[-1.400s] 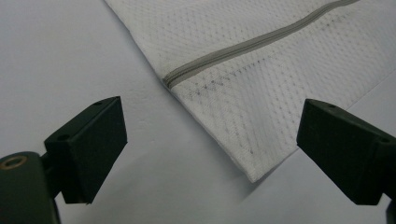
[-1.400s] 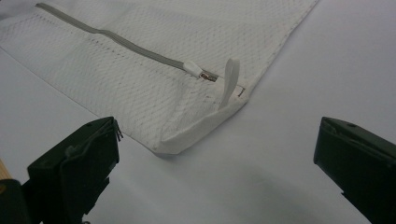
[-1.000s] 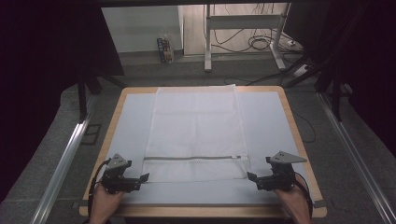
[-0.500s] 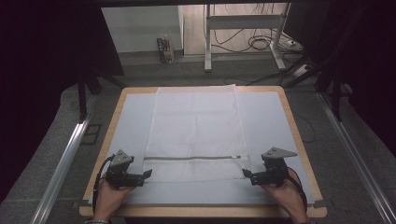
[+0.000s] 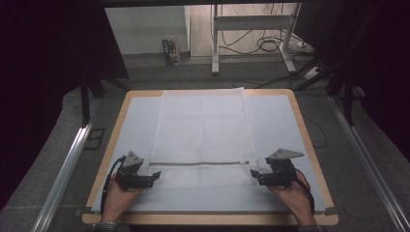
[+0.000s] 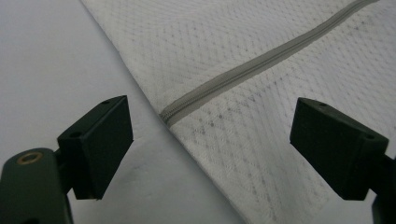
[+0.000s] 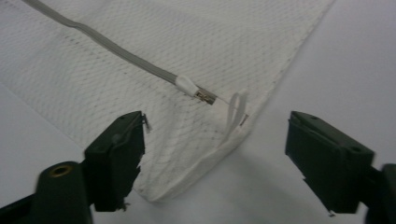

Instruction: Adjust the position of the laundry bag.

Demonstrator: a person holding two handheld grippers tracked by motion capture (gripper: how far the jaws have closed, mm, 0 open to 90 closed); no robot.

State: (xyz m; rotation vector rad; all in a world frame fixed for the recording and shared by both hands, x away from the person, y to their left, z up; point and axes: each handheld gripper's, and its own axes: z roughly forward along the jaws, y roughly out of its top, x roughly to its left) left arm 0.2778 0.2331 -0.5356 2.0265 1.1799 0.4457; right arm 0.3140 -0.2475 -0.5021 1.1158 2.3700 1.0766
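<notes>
A white mesh bag [image 5: 203,125] lies flat down the middle of the table [image 5: 135,121], with a grey zipper [image 5: 198,163] across its near end. My left gripper [image 5: 155,177] is open at the bag's near left edge. In the left gripper view that edge and the zipper's end [image 6: 170,114] lie between the jaws of the left gripper [image 6: 217,144]. My right gripper [image 5: 254,174] is open at the near right corner. In the right gripper view the right gripper [image 7: 219,158] straddles that corner, just below the zipper pull [image 7: 205,97] and a white loop [image 7: 236,109].
The table has a pale top and a wooden rim [image 5: 309,145]. Metal rails run along the floor at left [image 5: 67,164] and right [image 5: 367,159]. Behind the table stand a metal frame [image 5: 215,43], loose cables [image 5: 270,46] and a small box [image 5: 170,50].
Both hands have slid their grippers inward and a little away from the person, from beside the bag to its near corners. The bag has not moved.
</notes>
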